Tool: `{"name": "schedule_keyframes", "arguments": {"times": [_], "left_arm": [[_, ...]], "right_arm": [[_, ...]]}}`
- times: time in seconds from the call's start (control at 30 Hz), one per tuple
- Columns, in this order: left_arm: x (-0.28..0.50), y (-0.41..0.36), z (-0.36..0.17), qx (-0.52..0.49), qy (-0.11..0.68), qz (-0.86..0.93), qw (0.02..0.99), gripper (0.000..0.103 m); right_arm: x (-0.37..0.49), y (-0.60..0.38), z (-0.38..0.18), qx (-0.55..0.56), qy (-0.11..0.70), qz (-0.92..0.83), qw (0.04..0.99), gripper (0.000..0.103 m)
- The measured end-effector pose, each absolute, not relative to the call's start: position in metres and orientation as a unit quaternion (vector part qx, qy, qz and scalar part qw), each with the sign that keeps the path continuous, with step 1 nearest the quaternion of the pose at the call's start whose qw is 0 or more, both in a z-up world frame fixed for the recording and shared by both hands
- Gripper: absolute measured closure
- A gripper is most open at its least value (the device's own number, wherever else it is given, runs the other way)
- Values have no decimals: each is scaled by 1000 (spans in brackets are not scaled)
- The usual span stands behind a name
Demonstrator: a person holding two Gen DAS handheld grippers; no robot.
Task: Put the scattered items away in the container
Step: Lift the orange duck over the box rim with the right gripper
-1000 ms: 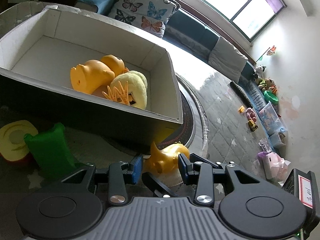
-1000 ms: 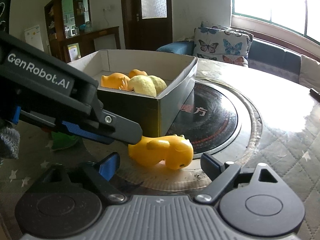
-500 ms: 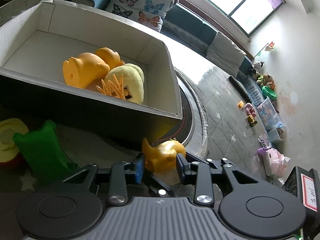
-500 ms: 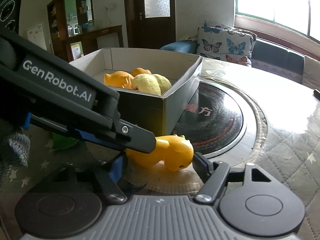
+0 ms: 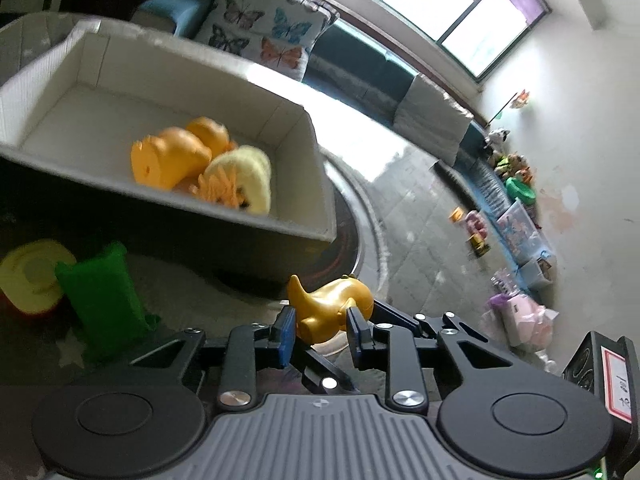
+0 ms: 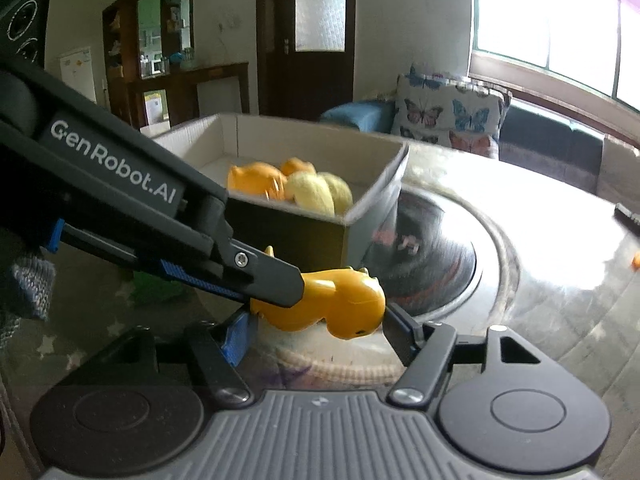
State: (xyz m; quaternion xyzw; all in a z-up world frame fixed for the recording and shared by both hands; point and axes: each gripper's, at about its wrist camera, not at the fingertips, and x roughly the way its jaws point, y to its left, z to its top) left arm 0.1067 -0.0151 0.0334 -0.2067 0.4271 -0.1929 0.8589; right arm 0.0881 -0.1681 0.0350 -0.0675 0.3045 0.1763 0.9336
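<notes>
An orange toy animal point(image 5: 332, 300) point(image 6: 336, 304) lies just in front of the box's near corner. My left gripper point(image 5: 320, 332) has it between its blue pads, which touch its sides while the jaws are closing. In the right wrist view that gripper's finger point(image 6: 272, 276) reaches in from the left over the toy's tail. My right gripper point(image 6: 316, 334) is shut on the same toy, one pad at each end. The cardboard box point(image 5: 160, 56) point(image 6: 304, 236) holds orange toys point(image 5: 172, 156) and a yellow plush point(image 5: 248, 176).
A green toy point(image 5: 100, 296) and a yellow-and-red item point(image 5: 28, 280) lie on the table left of the box. A dark round turntable point(image 6: 432, 264) sits in the table's middle. A butterfly cushion point(image 5: 260, 32) and sofa stand behind. A knitted sleeve point(image 6: 28, 292) shows at far left.
Both grippers' jaws have narrowed onto the orange toy, which was loose between open jaws before. Both views have risen slightly and the toy sits higher against the box corner.
</notes>
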Motion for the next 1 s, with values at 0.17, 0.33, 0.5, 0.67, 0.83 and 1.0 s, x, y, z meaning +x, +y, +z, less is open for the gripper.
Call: {"name": "schedule_keyframes", "arguments": {"times": [0.17, 0.33, 0.5, 0.67, 0.83, 1.0], "left_arm": [[109, -10, 57, -210, 396, -195, 872, 74], [126, -6, 68, -217, 380, -182, 881, 74], [147, -2, 66, -234, 380, -160, 881, 74], [165, 2, 60, -250, 387, -144, 876, 74], [175, 2, 50, -260, 398, -136, 869, 74], [178, 2, 46, -264, 401, -139, 866, 74]], "right_arm": [[96, -162, 59, -87, 272, 180, 941, 33], [121, -156, 71, -116, 257, 198, 939, 33], [149, -151, 73, -144, 259, 226, 928, 33], [176, -149, 68, -156, 270, 254, 916, 33], [197, -149, 56, -165, 283, 280, 903, 33], [200, -149, 49, -178, 283, 286, 898, 29]]}}
